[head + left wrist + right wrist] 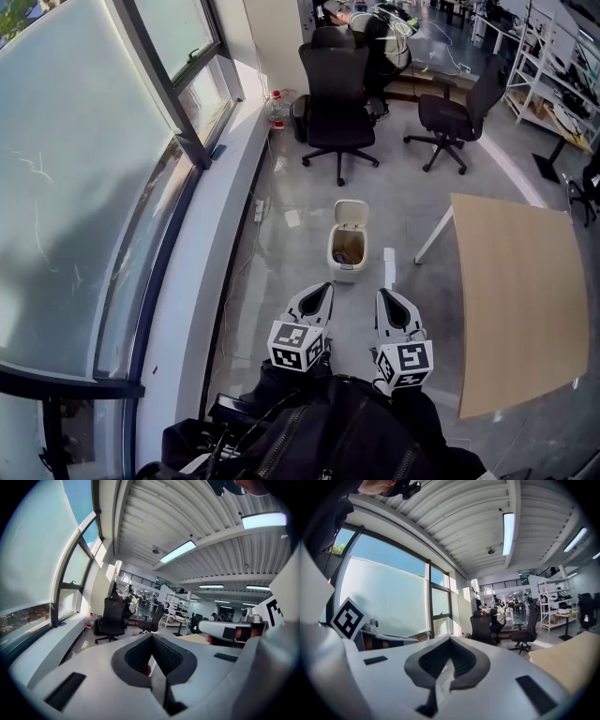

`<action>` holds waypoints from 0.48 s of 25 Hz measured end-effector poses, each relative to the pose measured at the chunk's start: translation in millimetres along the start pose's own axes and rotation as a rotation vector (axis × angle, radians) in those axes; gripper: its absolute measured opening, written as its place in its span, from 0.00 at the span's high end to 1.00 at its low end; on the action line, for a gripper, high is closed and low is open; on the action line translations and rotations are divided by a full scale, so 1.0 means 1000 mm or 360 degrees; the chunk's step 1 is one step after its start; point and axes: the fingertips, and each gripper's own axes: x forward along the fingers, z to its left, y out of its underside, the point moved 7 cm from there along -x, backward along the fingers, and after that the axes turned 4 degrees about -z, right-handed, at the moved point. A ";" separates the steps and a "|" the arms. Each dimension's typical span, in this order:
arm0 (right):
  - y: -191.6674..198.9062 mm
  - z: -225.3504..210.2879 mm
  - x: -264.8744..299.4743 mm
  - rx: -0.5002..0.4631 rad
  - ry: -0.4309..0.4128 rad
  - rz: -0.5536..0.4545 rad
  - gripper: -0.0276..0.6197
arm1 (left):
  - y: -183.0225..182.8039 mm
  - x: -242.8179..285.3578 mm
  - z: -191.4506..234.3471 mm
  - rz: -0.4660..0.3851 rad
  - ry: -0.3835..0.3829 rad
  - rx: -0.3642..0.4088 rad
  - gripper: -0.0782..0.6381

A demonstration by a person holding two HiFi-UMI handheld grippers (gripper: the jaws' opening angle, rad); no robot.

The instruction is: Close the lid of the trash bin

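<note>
White jaws were seen pressed together, empty, on the left gripper (322, 289) and right gripper (385, 294), short of the bin (347, 267) on the floor ahead. Its upright lid (351, 213) was judged light and stiff, best pushed at its top edge.

From the head we look steeply down from high up, past the left gripper (326, 287) and right gripper (384, 293) at the near edge, onto the glossy grey floor (300, 216), the tall glass window wall (84, 187) at left, the pale wooden rectangular tabletop (520, 300) at right. Each gripper view sits low, close behind its own jaws, and faces the far end of the room, tilted up to the ribbed white ceiling (154, 522). All three views share the far black high-backed office chair (337, 103) (111, 618) (482, 626), window wall and tabletop.
</note>
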 end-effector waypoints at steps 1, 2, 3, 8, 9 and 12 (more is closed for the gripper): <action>-0.001 0.001 0.013 -0.0004 -0.0003 0.0003 0.95 | -0.002 0.007 0.010 0.0006 0.0003 -0.0006 0.89; -0.001 0.001 0.024 -0.0006 -0.0002 0.0011 0.95 | -0.004 0.013 0.018 0.0014 0.0009 -0.0011 0.89; -0.001 0.001 0.035 -0.0012 -0.0001 0.0021 0.95 | -0.005 0.019 0.026 0.0024 0.0015 -0.0017 0.89; -0.003 -0.009 0.082 -0.0095 -0.0003 0.0059 0.95 | -0.008 0.054 0.059 0.0074 0.0024 -0.0041 0.89; -0.003 -0.011 0.091 -0.0093 0.0002 0.0067 0.95 | -0.009 0.060 0.065 0.0083 0.0026 -0.0049 0.89; -0.001 -0.016 0.115 -0.0088 0.0020 0.0098 0.95 | -0.010 0.079 0.082 0.0112 0.0044 -0.0061 0.89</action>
